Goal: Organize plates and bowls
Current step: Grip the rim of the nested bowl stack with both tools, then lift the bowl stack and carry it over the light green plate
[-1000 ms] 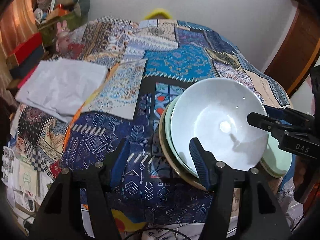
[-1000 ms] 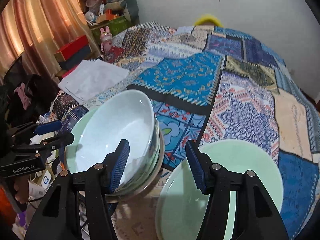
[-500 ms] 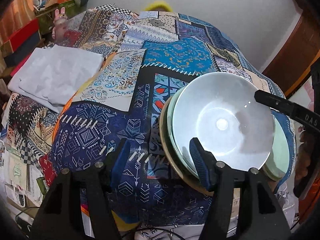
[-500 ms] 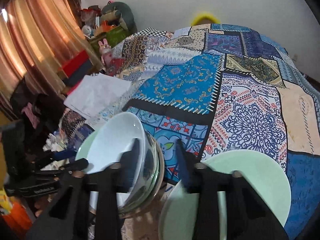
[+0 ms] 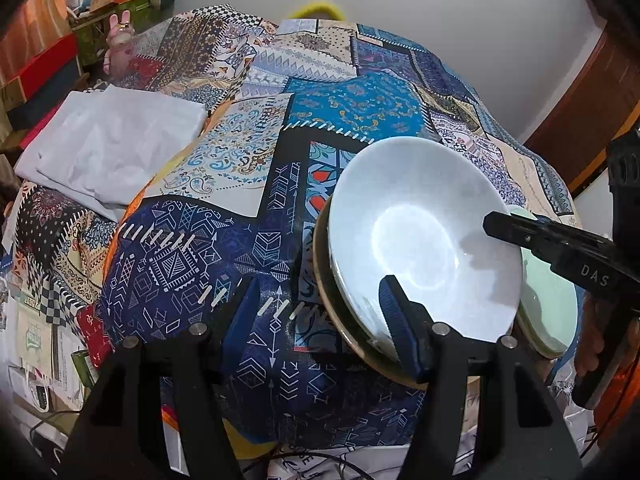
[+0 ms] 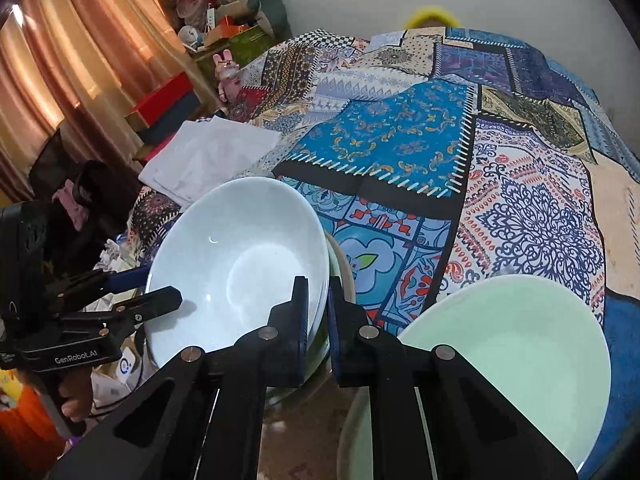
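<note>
A white bowl tops a stack of dishes with a tan plate at the bottom, near the front edge of the patchwork-covered surface. My right gripper is shut on the bowl's right rim; in the left wrist view it reaches in from the right. My left gripper stands open at the stack's left rim, one finger over the bowl's edge and one outside, not pressing. A pale green dish lies just right of the stack.
A folded white cloth lies on the patchwork cover to the left. Boxes and soft toys crowd the far left by the curtain. A wooden door stands at right.
My right gripper's jaws have come together on the white bowl's rim. The left gripper has stayed open in the same place.
</note>
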A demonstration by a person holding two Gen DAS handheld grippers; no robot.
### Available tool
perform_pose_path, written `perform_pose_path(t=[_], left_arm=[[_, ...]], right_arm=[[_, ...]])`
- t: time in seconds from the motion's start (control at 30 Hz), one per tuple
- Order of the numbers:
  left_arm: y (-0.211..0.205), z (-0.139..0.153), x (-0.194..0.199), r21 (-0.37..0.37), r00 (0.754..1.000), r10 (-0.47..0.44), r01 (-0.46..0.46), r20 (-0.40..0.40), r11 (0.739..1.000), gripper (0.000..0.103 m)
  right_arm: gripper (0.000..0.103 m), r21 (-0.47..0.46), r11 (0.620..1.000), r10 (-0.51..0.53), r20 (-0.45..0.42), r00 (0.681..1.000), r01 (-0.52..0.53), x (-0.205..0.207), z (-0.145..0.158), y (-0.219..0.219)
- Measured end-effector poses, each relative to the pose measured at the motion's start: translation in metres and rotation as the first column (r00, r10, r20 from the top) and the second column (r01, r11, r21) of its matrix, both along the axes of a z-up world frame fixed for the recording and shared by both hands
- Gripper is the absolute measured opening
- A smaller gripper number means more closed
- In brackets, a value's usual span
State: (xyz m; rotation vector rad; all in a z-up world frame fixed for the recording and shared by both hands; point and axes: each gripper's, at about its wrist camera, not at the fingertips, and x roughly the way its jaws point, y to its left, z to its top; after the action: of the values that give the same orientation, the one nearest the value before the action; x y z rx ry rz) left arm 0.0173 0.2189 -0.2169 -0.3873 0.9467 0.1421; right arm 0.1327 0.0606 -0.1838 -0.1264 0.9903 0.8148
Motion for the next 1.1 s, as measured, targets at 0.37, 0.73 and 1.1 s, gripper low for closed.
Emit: perform_pose_path(t=[0.37,0.73,1.1], left_arm=[[-0.007,-0.005,0.007,-0.028,0.999,-0.035,0.034,-0.039,0.999,0.061],[-0.011,-0.019,0.020,-0.123,0.994,-0.066,0.056,-0.084,0.991,0.048],[-0.013,-0.025,0.025,-0.145,0.996,-0.052,0.041,-0.078,0.989,0.040]], right_arm=[[0.035,-0.054,0.998,-0.008,0.050,0.999,0.010,0.001,0.008,0.000],[0.035,-0.107,0.993,0.031,-0.137,0.990,-0.046,0.013,-0.025,0.017],[0.035,-0.077,0.995,0.038,-0.233,0.972,-0.057,0.019,-0.038,0.019]])
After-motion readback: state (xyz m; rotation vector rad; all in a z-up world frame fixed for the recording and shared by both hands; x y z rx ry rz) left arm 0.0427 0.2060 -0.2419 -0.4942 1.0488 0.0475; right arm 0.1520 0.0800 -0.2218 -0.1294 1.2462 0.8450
